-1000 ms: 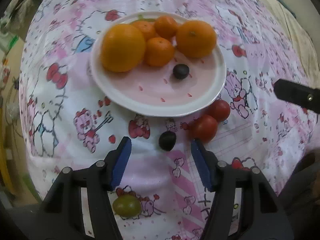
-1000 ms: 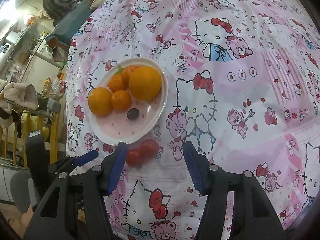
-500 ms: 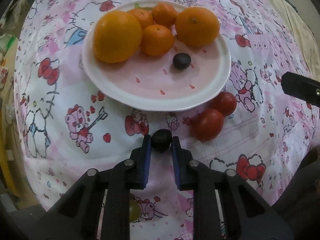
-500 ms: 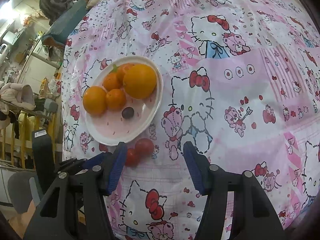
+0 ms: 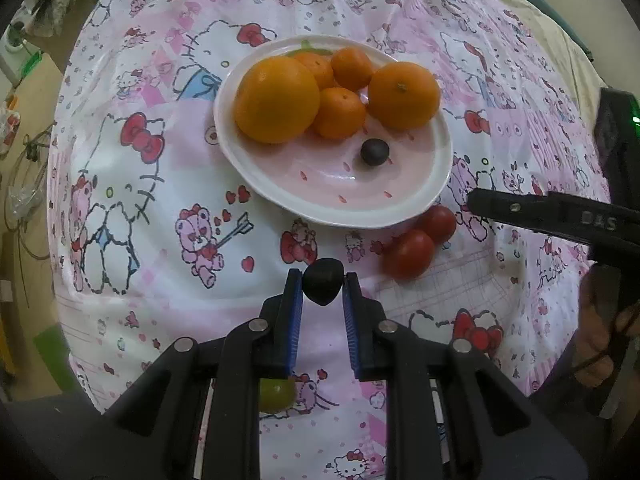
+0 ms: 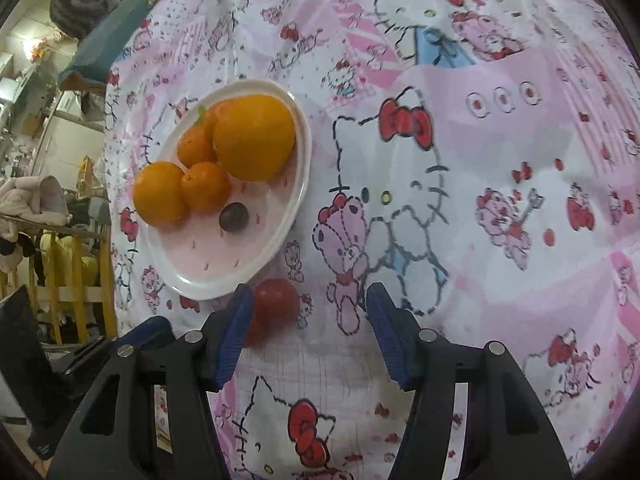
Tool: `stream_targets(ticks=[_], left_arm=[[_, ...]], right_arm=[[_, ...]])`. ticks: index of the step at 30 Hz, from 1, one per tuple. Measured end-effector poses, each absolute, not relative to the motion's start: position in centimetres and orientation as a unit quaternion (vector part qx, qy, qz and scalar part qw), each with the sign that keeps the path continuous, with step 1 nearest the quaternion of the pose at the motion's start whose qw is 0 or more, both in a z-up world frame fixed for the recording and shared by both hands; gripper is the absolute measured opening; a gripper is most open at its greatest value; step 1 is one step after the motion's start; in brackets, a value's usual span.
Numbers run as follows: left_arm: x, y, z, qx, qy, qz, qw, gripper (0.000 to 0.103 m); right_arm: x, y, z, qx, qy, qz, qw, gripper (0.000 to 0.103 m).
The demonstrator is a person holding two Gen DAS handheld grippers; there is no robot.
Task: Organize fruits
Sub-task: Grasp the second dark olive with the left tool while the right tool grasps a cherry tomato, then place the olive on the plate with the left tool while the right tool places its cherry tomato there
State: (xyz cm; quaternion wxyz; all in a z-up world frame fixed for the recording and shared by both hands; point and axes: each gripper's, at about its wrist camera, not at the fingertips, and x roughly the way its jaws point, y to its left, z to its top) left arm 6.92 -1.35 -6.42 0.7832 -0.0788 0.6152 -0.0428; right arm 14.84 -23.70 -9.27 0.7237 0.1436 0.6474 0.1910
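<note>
Pink cartoon-print tablecloth [image 5: 160, 184] under everything. Left wrist view: left gripper [image 5: 320, 284] clamped on a dark grape [image 5: 323, 281], near the plate [image 5: 280, 196] rim; two tomatoes [image 5: 409, 254] just off that rim. Right wrist view: right gripper [image 6: 310, 316] jaws spread wide, tomato [image 6: 277, 300] beside its left finger; oranges [image 6: 252, 148] and another grape [image 6: 234, 217] on the plate [image 6: 296, 200]

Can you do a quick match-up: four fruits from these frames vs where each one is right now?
Fruits:
1. dark grape
2. second dark grape
3. red tomatoes
4. green grape

Places:
A. on the plate, beside the oranges
B. on the cloth under the left gripper
C. pinched between the left gripper's pads
D. on the cloth just off the plate's rim

Pairs: 1-C, 2-A, 3-D, 4-B
</note>
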Motion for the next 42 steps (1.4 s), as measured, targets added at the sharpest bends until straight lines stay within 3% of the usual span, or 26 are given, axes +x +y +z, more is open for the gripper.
stream_targets(ticks=[7,8,13,16,29,34,37,42], left_arm=[[6.8,-1.0,-6.3,-0.086,0.616,-0.037,0.782,0.016],[6.8,-1.0,-6.4,-0.086,0.616,-0.036,0.782,0.016],[6.8,-0.9,-6.6,-0.088,0.616,-0.030,0.782,0.016],[6.6,-0.8,-6.2,-0.090,0.608,-0.022,0.788,0.016],[6.7,0.5,-5.7,-0.095,0.594,0.005,0.799,0.017],[6.9,0.6,-5.7,-0.102,0.594,0.005,0.798,0.017],[6.9,0.5,-5.5,-0.103,0.592,0.000,0.799,0.017],[6.9,0.5,-5.4,-0.107,0.591,-0.002,0.800,0.017]], right_arm=[[14.9,-22.2,-10.8,0.118,0.658,0.198,0.717,0.058],[14.9,-22.0,-10.8,0.116,0.657,0.205,0.716,0.047],[14.8,-21.5,-10.3,0.110,0.649,0.231,0.717,0.019],[14.5,-21.1,-9.6,0.098,0.641,0.236,0.724,0.015],[14.8,-22.5,-10.4,0.146,0.650,0.238,0.707,0.016],[15.1,-23.0,-11.0,0.177,0.660,0.233,0.692,0.023],[15.2,-23.0,-11.4,0.180,0.664,0.228,0.689,0.038],[15.3,-22.6,-12.2,0.187,0.676,0.230,0.675,0.042]])
